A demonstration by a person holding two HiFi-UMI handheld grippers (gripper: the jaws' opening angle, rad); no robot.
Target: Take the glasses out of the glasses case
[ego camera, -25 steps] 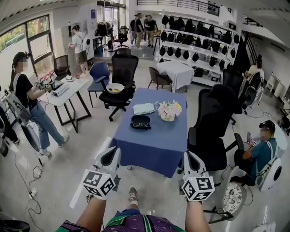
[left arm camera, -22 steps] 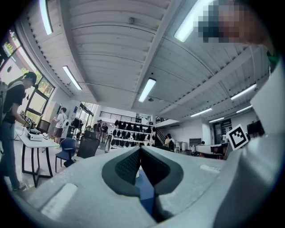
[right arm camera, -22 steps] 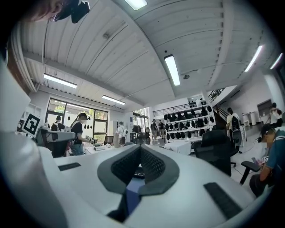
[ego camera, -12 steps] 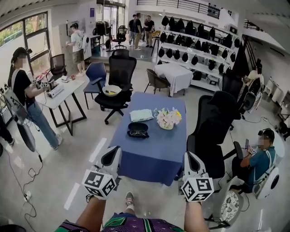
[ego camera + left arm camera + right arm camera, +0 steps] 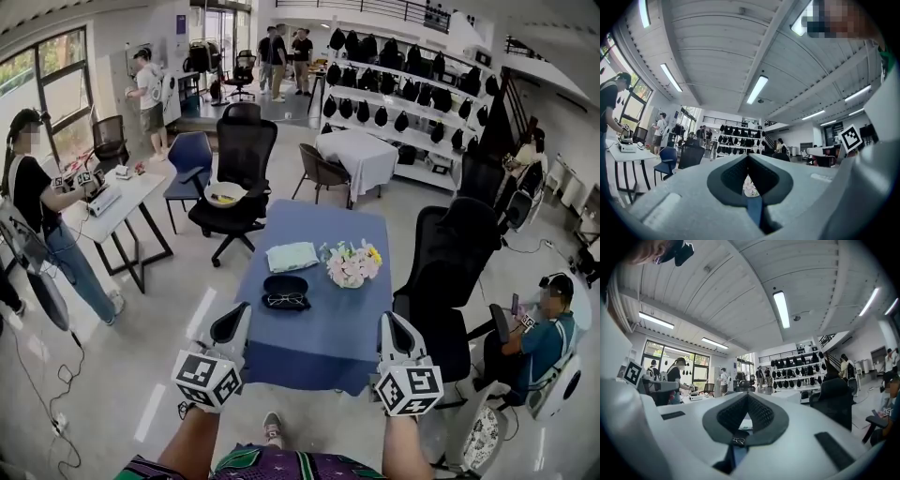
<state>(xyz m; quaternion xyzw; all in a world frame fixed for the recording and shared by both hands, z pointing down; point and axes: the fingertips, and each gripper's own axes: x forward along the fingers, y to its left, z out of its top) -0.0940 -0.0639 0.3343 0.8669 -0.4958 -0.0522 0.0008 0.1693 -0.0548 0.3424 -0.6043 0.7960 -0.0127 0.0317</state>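
The glasses case (image 5: pixel 286 292), open with the glasses (image 5: pixel 285 301) inside, lies on the blue table (image 5: pixel 328 352) at 8 o'clock of the flower bouquet (image 5: pixel 352 264). It has drawn nearer than a second ago. The left gripper (image 5: pixel 232 325) and right gripper (image 5: pixel 394 330) are both closed, empty and short of it, so this looks like the approach.

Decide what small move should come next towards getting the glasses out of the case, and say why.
Probably reach the left hand-held gripper forward towards the glasses case. It lies open on the blue table with the glasses inside, but both this one and the right hand-held gripper hang shut, empty and well short of it.
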